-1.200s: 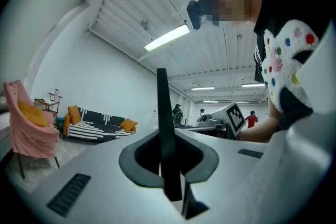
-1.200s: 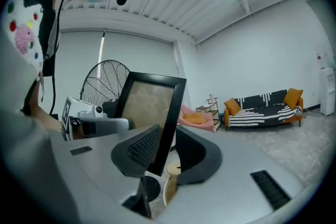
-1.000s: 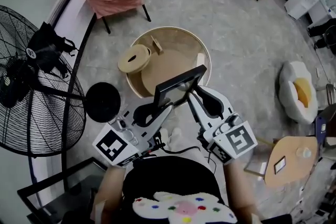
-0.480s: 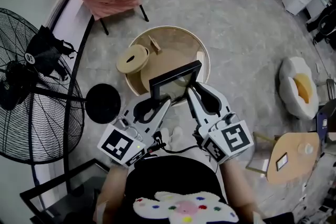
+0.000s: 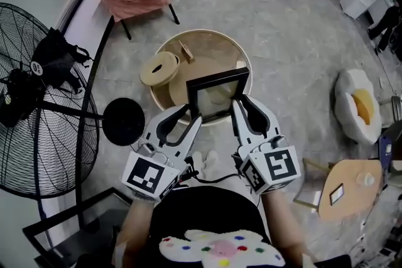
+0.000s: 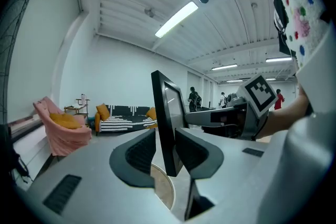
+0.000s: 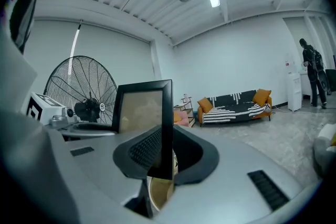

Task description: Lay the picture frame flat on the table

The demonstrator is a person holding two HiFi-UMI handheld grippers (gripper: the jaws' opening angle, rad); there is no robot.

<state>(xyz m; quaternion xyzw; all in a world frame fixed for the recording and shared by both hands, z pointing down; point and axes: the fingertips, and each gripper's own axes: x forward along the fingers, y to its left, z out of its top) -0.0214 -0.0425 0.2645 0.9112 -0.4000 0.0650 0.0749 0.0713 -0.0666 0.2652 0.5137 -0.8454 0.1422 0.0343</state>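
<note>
Left gripper (image 5: 191,119): I have it pinching the lower left edge of the picture frame (image 5: 217,95).
Right gripper (image 5: 237,107): its jaws have just been closing and clamp the frame's lower right edge.
Picture frame: I hold it nearly upright between both grippers, over the near rim of the round wooden table (image 5: 213,53), not flat.
Table: a round wooden disc (image 5: 159,69) sits at its left edge.

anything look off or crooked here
Only the picture frame: it is held on edge, tilted, above the round table near its front rim instead of lying flat, pinched at its sides by the left tongs and the right tongs, whose jaws have just closed a bit further. Nothing looks spilled or broken.
</note>
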